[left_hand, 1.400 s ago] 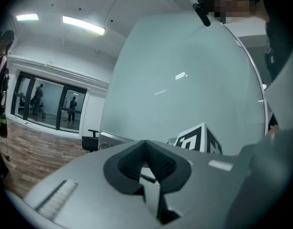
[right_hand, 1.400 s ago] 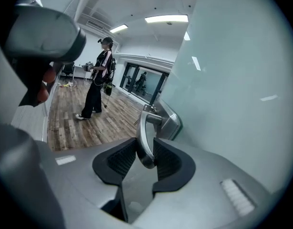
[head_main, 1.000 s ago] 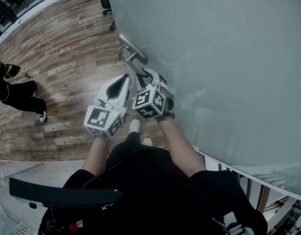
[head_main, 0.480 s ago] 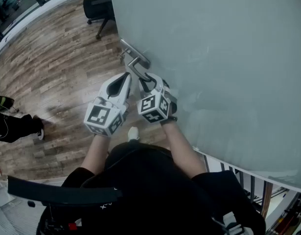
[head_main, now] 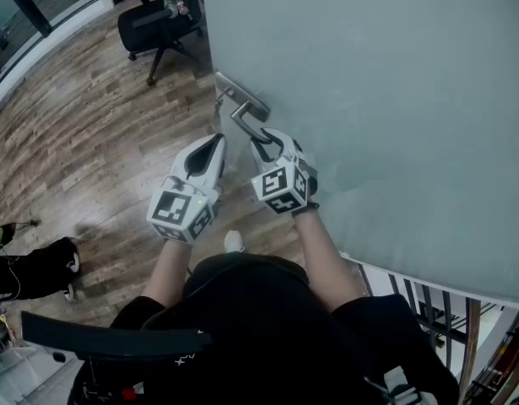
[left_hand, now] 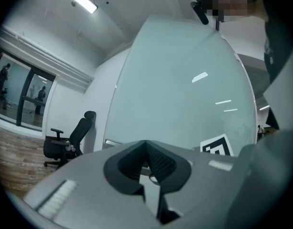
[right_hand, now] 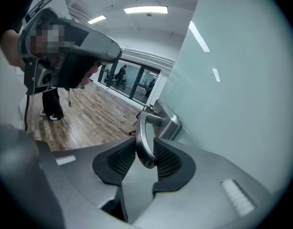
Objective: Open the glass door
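Right gripper (right_hand: pixel 146 157) seemingly tight on door handle (right_hand: pixel 144 135); wooden floor (right_hand: pixel 89 116) beyond.

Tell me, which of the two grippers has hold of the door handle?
The right gripper: its jaws clamp the metal door handle. The left gripper hangs beside it, jaws closed on nothing.

Right side: the glass door (head_main: pixel 386 99) bars passage. Left side: open wooden floor (head_main: pixel 99 142), with an office chair (head_main: pixel 154 24) beyond the handle (head_main: pixel 245 121).
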`<state>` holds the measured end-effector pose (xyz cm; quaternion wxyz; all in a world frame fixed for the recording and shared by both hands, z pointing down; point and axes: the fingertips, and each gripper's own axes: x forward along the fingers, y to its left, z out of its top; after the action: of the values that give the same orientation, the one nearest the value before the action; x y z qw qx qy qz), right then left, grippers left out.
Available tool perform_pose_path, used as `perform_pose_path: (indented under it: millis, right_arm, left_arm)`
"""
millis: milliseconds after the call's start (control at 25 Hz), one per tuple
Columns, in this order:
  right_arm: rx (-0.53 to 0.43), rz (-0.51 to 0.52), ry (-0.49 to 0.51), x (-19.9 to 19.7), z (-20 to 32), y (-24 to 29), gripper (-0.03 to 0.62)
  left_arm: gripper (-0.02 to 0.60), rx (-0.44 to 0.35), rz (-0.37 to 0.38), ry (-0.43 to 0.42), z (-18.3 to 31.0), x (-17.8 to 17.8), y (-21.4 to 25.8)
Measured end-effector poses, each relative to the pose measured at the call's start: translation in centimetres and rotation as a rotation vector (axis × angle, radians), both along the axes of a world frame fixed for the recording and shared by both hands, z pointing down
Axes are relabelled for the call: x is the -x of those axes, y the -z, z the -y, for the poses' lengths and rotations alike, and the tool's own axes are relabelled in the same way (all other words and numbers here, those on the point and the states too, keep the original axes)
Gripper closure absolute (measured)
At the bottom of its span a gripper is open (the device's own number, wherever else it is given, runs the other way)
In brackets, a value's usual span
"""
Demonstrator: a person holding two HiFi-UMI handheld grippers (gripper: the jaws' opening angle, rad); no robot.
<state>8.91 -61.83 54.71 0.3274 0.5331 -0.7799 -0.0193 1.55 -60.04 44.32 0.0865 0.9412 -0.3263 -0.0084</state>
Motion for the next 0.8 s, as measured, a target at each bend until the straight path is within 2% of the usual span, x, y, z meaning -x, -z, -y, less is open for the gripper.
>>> perform_pose_path:
  millis: [320, 800]
  right_arm:
    - [-0.001, 0.008, -0.045, -4.2, 2.2, -0.1, 0.478]
    - [-0.003, 0.012, -0.107, -7.3, 4.1, -0.6, 0.478]
  left_arm:
    - [0.581, -0.001, 0.005, -0.038, 2.2, -1.7, -0.3]
    - [0.581, 0.0, -0.006, -0.046, 3.8, -5.1, -0.4]
